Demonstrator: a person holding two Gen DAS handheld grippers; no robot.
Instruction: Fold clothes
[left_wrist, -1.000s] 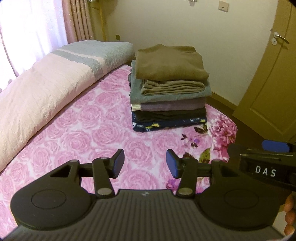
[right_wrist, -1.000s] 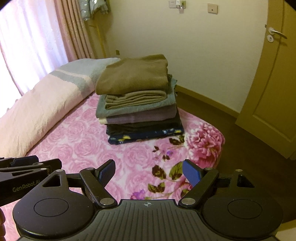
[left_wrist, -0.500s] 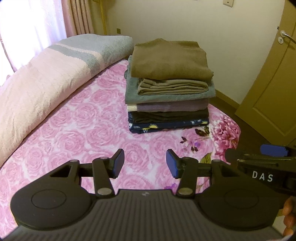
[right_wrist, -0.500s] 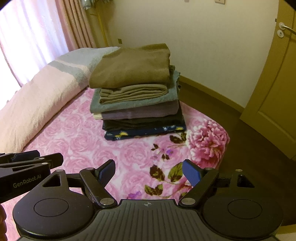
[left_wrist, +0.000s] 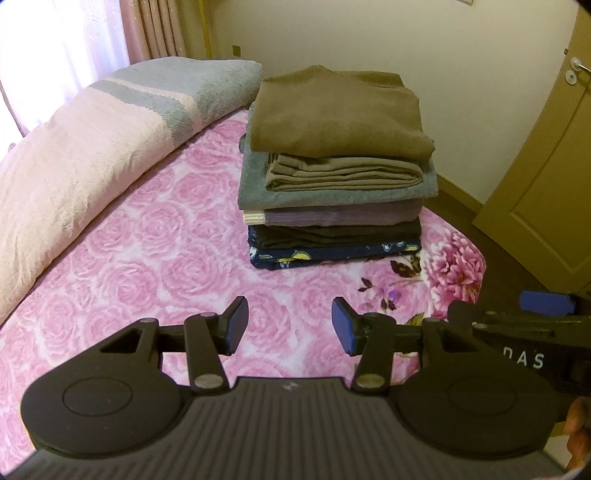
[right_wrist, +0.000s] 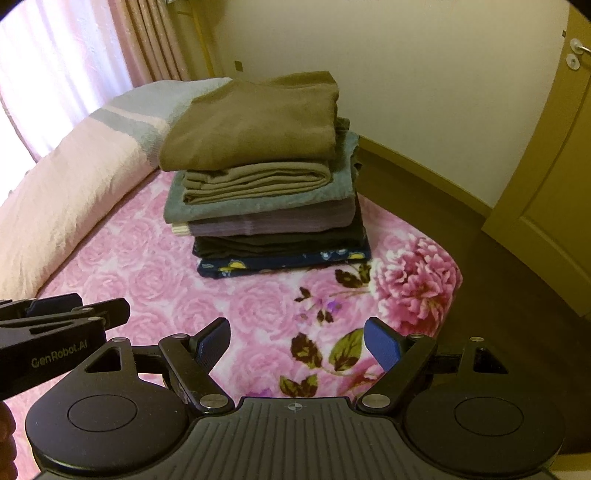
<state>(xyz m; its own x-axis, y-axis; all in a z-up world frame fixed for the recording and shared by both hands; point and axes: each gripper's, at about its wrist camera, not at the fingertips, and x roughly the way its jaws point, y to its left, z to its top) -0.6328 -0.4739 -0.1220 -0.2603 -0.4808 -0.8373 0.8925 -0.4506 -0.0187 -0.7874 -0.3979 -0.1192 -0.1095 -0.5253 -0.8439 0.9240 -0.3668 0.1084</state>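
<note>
The bed (left_wrist: 155, 266) in its pink rose cover fills both views, a rolled quilt (left_wrist: 74, 155) at ten o'clock. At twelve o'clock stands a stack of folded clothes (left_wrist: 336, 177), brown on top. No loose garment shows, so this fits a pause between garments or the end. Left gripper (left_wrist: 286, 325) and right gripper (right_wrist: 297, 341) hover wide open, empty. Readable: "GenRobot.AI", "DAS".

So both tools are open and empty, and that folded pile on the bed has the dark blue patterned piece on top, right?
Not quite: the brown garment tops the pile; the dark blue patterned piece lies at the bottom, as the left wrist view shows. Both tools, left and right, are open and empty.
</note>
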